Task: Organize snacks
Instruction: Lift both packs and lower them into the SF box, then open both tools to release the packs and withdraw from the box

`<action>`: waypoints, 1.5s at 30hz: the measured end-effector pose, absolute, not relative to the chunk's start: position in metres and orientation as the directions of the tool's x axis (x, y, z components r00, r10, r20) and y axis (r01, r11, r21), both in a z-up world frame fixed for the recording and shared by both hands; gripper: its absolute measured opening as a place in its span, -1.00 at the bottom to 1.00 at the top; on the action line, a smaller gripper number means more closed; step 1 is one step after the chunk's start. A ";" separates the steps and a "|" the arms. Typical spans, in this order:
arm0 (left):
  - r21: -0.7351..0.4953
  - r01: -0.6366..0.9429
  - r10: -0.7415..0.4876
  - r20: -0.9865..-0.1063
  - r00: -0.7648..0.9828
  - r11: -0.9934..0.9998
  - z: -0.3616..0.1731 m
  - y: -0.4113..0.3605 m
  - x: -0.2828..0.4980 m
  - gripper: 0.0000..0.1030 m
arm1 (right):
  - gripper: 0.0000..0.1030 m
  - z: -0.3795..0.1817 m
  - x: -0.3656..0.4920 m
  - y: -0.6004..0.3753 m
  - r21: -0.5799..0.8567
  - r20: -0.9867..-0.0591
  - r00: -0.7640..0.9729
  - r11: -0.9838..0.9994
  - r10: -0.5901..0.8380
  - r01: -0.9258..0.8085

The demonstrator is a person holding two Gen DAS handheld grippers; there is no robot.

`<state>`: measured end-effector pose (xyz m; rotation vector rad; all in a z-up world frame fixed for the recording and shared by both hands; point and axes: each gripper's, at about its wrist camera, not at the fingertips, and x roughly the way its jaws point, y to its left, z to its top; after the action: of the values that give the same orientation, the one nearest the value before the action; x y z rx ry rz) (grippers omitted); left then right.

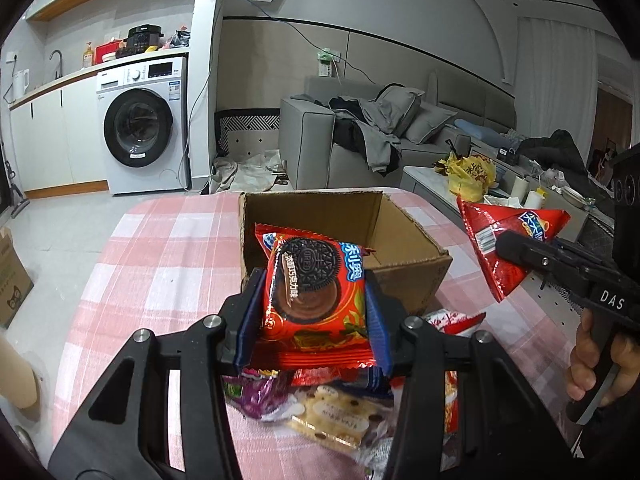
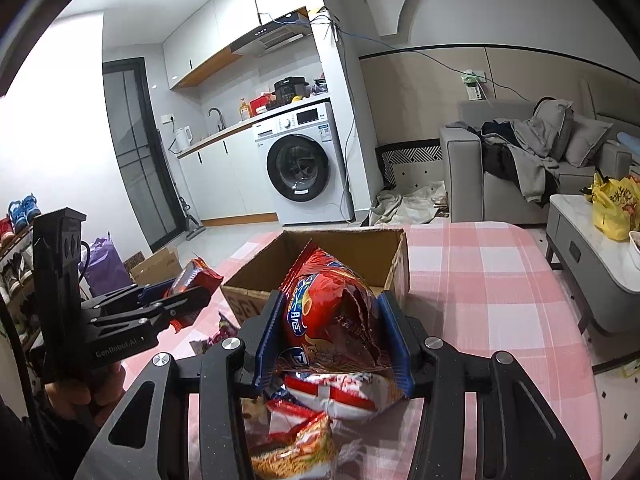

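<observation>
My left gripper (image 1: 314, 292) is shut on a red Oreo packet (image 1: 316, 292) and holds it above the near edge of an open cardboard box (image 1: 404, 236). My right gripper (image 2: 334, 320) is shut on a red crisp bag (image 2: 332, 316), held in front of the same box (image 2: 360, 252). In the left wrist view the right gripper (image 1: 520, 248) holds that bag (image 1: 504, 248) to the right of the box. In the right wrist view the left gripper (image 2: 176, 300) with its packet (image 2: 192, 284) is left of the box. The box looks empty inside.
Loose snack packets lie on the pink checked tablecloth (image 1: 168, 248) under the grippers: a purple one (image 1: 256, 396), a pale biscuit pack (image 1: 332, 420), red-and-white bags (image 2: 332, 392). A coffee table (image 2: 592, 248) with a yellow bag stands to the right; a sofa and washing machine are behind.
</observation>
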<state>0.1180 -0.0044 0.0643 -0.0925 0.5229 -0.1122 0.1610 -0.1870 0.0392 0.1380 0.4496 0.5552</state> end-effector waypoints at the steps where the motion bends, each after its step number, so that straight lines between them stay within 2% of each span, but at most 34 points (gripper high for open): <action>1: -0.115 0.083 -0.130 -0.493 0.860 0.990 0.065 -0.004 0.121 -0.16 | -0.08 0.041 0.163 -0.186 0.246 -0.375 0.755 0.843 0.538 -0.478; 30: -0.138 0.088 -0.149 -0.528 0.836 0.986 0.054 -0.002 0.230 -0.16 | -0.08 0.036 0.242 -0.146 0.287 -0.412 0.707 0.819 0.574 -0.497; 45: -0.117 0.065 -0.119 -0.555 0.823 0.991 0.036 -0.001 0.250 -0.16 | -0.08 0.027 0.261 -0.122 0.259 -0.458 0.684 0.821 0.569 -0.509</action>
<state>0.2495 -0.0007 0.0364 -0.0943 0.5964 -0.0978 0.2612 -0.1219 0.0274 0.1135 0.5507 0.6056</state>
